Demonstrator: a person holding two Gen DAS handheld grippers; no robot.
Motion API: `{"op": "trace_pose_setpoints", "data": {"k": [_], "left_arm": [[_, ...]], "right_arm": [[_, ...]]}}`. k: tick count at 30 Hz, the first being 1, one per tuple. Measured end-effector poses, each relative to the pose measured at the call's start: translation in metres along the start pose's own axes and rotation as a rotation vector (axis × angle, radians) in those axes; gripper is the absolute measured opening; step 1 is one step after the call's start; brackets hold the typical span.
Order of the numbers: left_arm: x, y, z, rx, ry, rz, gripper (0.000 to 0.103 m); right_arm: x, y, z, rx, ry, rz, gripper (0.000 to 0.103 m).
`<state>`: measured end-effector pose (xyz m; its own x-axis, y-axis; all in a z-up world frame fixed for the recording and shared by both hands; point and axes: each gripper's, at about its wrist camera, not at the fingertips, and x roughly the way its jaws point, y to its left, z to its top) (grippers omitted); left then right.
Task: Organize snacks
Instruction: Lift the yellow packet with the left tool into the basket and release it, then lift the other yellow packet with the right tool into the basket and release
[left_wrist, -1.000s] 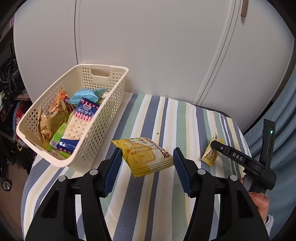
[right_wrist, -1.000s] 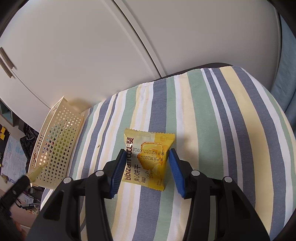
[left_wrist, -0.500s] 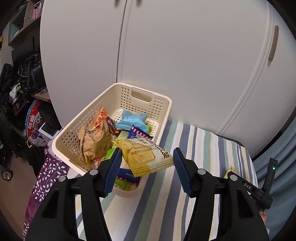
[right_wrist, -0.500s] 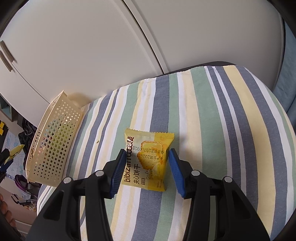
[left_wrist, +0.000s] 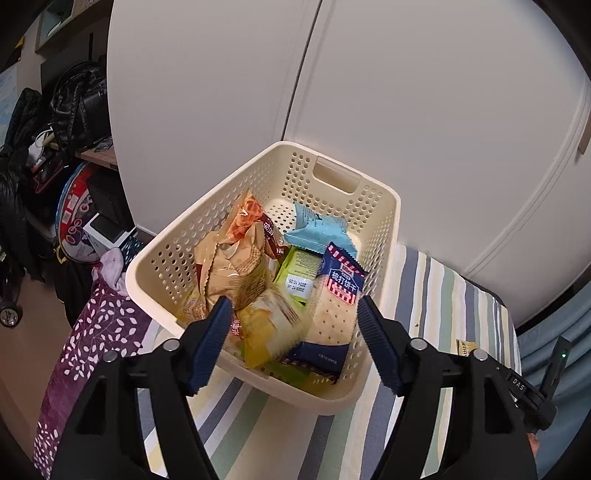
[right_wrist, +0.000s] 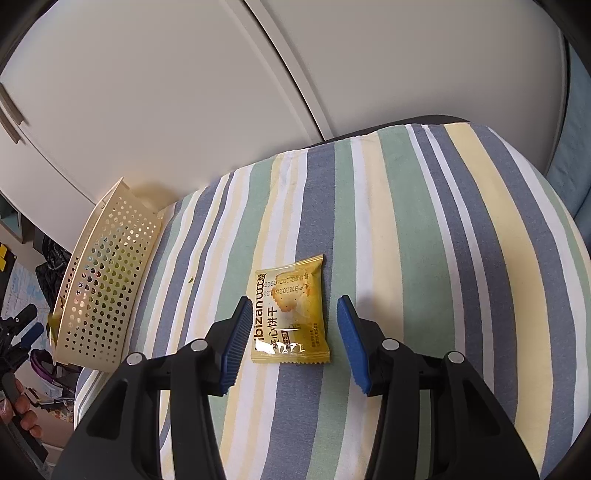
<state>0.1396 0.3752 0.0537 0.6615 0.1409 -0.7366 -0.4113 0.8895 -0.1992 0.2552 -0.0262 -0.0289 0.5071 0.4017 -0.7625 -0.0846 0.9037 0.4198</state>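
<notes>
Left claw (left_wrist: 293, 341) spread over perforated basket (left_wrist: 384, 236); right claw (right_wrist: 293, 338) released, straddling glossy yellow packet (right_wrist: 290, 314).

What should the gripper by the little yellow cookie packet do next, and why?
Probably close the right gripper on the yellow packet. It lies flat on the striped cloth between open jaws, still outside the basket.

Striped tablecloth (right_wrist: 424, 229) under cream basket (left_wrist: 384, 236) and yellow biscuit packet (right_wrist: 290, 310).
</notes>
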Motion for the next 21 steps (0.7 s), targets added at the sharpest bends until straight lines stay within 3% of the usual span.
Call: {"op": "trace_pose_setpoints", "data": {"k": [5, 7, 11, 15, 17, 19, 21], "left_arm": [[0.001, 0.007, 0.0, -0.008, -0.001, 0.004, 0.075], [-0.002, 0.007, -0.002, -0.01, -0.009, -0.001, 0.082], [-0.009, 0.002, -0.008, 0.02, -0.03, 0.013, 0.084], [-0.02, -0.008, -0.022, 0.083, -0.074, 0.051, 0.096], [-0.024, -0.011, -0.032, 0.118, -0.093, 0.065, 0.096], [-0.025, -0.01, -0.038, 0.136, -0.098, 0.072, 0.096], [-0.029, -0.005, -0.045, 0.136, -0.121, 0.085, 0.096]], "right_arm": [[0.001, -0.001, 0.0, 0.008, 0.004, 0.003, 0.048], [0.001, -0.003, 0.0, 0.013, 0.007, 0.004, 0.048], [0.002, -0.006, 0.001, 0.025, 0.011, -0.001, 0.048], [0.003, -0.001, 0.001, 0.002, 0.018, -0.013, 0.049], [0.005, 0.003, 0.0, -0.015, 0.024, -0.023, 0.053], [0.005, 0.005, -0.001, -0.027, 0.025, -0.034, 0.067], [0.005, 0.005, -0.001, -0.029, 0.028, -0.026, 0.067]]}}
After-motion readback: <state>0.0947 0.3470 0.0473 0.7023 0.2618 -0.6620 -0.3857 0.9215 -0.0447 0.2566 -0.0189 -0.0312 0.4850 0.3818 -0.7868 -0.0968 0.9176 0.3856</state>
